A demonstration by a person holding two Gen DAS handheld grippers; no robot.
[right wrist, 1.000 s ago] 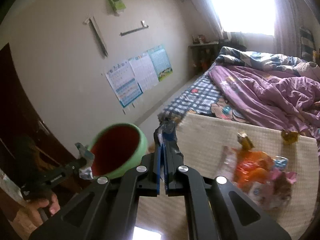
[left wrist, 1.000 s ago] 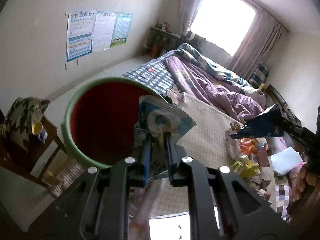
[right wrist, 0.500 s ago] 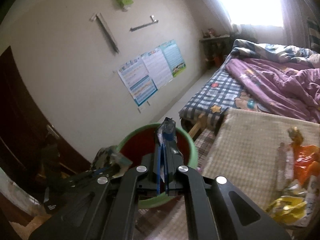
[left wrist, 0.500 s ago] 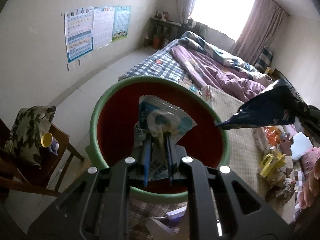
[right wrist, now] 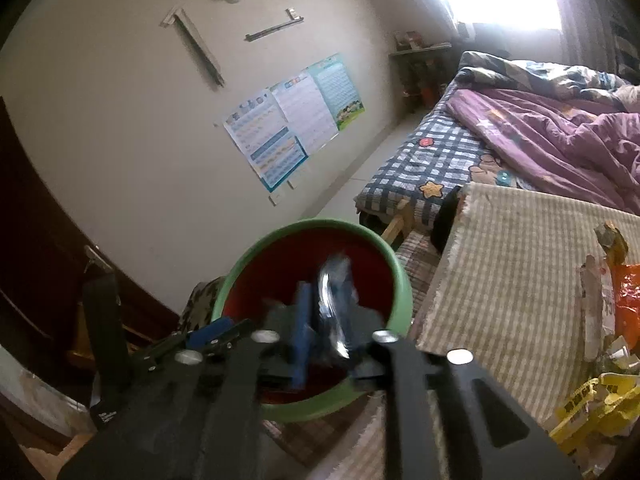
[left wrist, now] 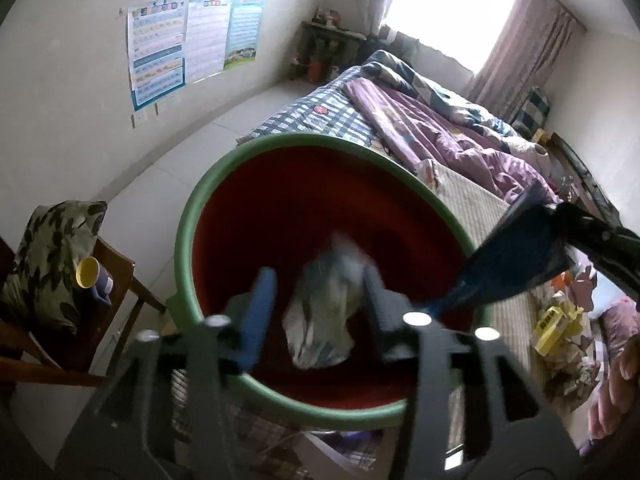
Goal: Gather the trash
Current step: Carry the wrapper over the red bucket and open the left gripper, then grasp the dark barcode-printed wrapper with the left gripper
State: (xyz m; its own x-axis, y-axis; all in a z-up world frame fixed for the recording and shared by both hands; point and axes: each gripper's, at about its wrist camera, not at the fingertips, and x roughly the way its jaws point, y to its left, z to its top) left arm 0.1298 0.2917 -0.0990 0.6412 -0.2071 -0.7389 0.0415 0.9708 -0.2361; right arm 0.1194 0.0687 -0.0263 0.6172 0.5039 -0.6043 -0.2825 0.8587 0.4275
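Left tool (left wrist: 316, 300): your jaws are opening; the pale crumpled wrapper (left wrist: 324, 312) sits blurred between them, no pad pressing it, above the bin's red inside.
Right tool (right wrist: 326, 328): jaws opening too; the dark blue packet (right wrist: 334, 304) stands edge-on between them, loose as far as you can tell.
Bin (left wrist: 188, 236): green rim, red wall, mouth directly under both tools.
Remaining trash: yellow carton (right wrist: 592, 404) and orange bag (right wrist: 628, 304) on the striped mat (right wrist: 512, 280), at 3 o'clock in your right view.
Handling: film wrappers, likely light, limp, slick. Pinch a crimped edge or a bunched fold, not the flat face.
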